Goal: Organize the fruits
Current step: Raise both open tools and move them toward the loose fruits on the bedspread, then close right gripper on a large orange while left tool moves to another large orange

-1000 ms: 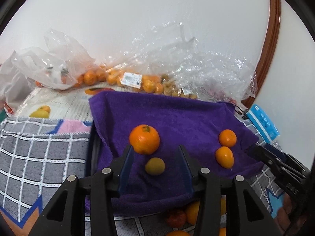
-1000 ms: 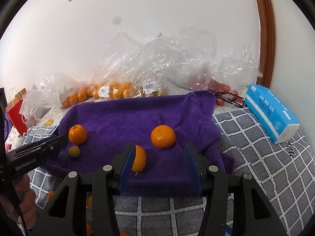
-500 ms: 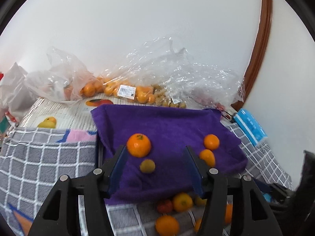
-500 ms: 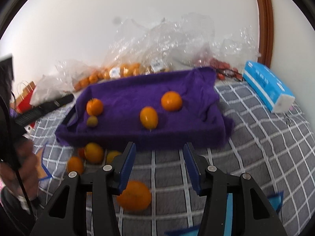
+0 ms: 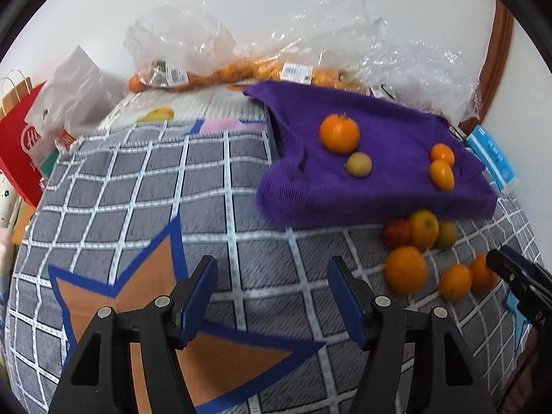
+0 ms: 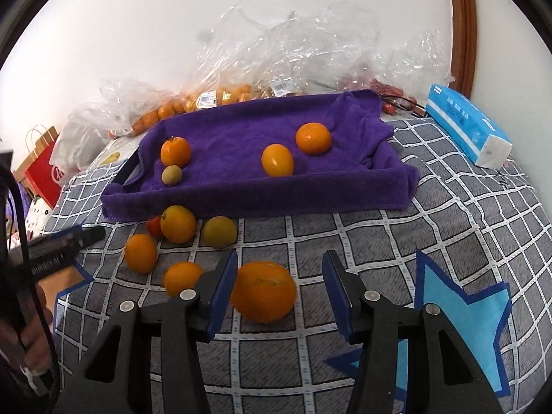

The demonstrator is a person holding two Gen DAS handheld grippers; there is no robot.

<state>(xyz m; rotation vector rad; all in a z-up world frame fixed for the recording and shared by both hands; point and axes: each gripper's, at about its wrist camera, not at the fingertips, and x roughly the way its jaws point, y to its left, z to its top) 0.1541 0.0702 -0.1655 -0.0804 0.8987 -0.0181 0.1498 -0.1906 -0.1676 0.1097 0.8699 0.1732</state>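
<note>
A tray lined with a purple towel [image 6: 241,186] holds an orange [image 6: 313,138], an oval orange fruit [image 6: 277,159], a stemmed orange [image 6: 175,151] and a small yellow-green fruit [image 6: 171,174]. Several loose fruits lie on the grey checked blanket in front of it, among them a big orange [image 6: 264,291], a yellowish fruit [image 6: 219,232] and a red one [image 6: 154,226]. My right gripper [image 6: 279,288] is open, its fingers either side of the big orange without touching it. My left gripper [image 5: 272,298] is open and empty over bare blanket; the towel [image 5: 372,186] lies ahead to its right.
Clear plastic bags of oranges [image 6: 220,95] lie along the wall behind the tray. A blue tissue pack [image 6: 465,126] sits at the right. A red paper bag [image 5: 17,141] stands at the left edge. The left gripper also shows at the left of the right wrist view [image 6: 58,245].
Both grippers have pulled back from the tray toward the near side. The right one now sits low over the loose fruits, around the big orange. The left one swung left over bare blanket.
</note>
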